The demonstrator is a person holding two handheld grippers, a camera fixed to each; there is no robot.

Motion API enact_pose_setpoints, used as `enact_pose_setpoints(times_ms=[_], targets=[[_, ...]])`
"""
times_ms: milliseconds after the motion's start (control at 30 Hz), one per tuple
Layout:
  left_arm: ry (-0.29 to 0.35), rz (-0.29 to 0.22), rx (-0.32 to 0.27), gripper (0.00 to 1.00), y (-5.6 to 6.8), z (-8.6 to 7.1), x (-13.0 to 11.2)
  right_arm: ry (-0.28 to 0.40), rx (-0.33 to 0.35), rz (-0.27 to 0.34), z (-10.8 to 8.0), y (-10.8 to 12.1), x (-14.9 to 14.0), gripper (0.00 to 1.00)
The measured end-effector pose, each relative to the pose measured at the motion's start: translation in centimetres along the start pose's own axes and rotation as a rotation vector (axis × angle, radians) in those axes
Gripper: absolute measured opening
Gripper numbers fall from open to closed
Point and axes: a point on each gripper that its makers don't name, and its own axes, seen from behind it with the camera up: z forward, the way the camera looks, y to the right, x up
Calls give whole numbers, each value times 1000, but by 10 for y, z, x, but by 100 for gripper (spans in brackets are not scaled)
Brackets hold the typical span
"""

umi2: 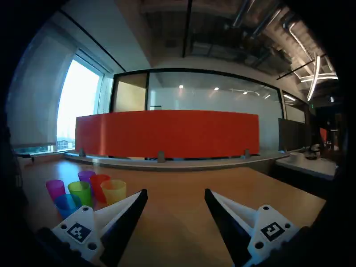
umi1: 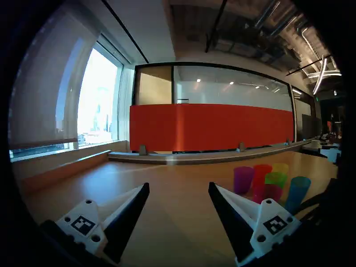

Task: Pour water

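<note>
Translucent plastic, smooth-walled and tapered, makes up the cups (umi1: 262, 178) — purple, red, yellow, green and blue, grouped tightly on a satin-finish wooden table (umi1: 178, 222). Beyond the table stands a flat orange-red partition (umi1: 209, 127) with glass panels above it.

Left gripper (umi1: 178, 184): the fingers (umi1: 127, 209) are wedge-shaped, with white shells and black inner faces. Each carries a square black-and-white marker. They stand spread wide, with bare table between them. In the left gripper view the cup group sits at 3 to 4 o'clock, outside the finger on that side and beyond its tip, not touching it.

Right gripper (umi2: 175, 191): the finger form is the same, likewise spread wide and gripping nothing. In the right gripper view the group sits at 8 o'clock, just outside and behind the finger on that side.

Limits — that finger covers the lower wall of the blue cup (umi2: 66, 204). In the left gripper view the nearest cups' bases are hidden behind the finger. Whether any cup holds liquid cannot be told. The room at 3 o'clock is dark and indistinct.
</note>
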Motion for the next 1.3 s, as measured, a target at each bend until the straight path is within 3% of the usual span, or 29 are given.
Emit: enact_pose_setpoints(times_ms=[200, 667, 967, 1300], targets=[[1, 18, -9, 99, 3, 1, 5, -10, 14, 13, -2, -3, 0, 99], [-29, 31, -72, 99, 12, 5, 54, -32, 69, 23, -2, -11, 56, 99], [-50, -1, -135, 99, 21, 11, 107, -37, 109, 20, 2, -16, 114, 99], [-41, 33, -166, 99, 27, 19, 159, -27, 145, -30, 8, -26, 157, 99]])
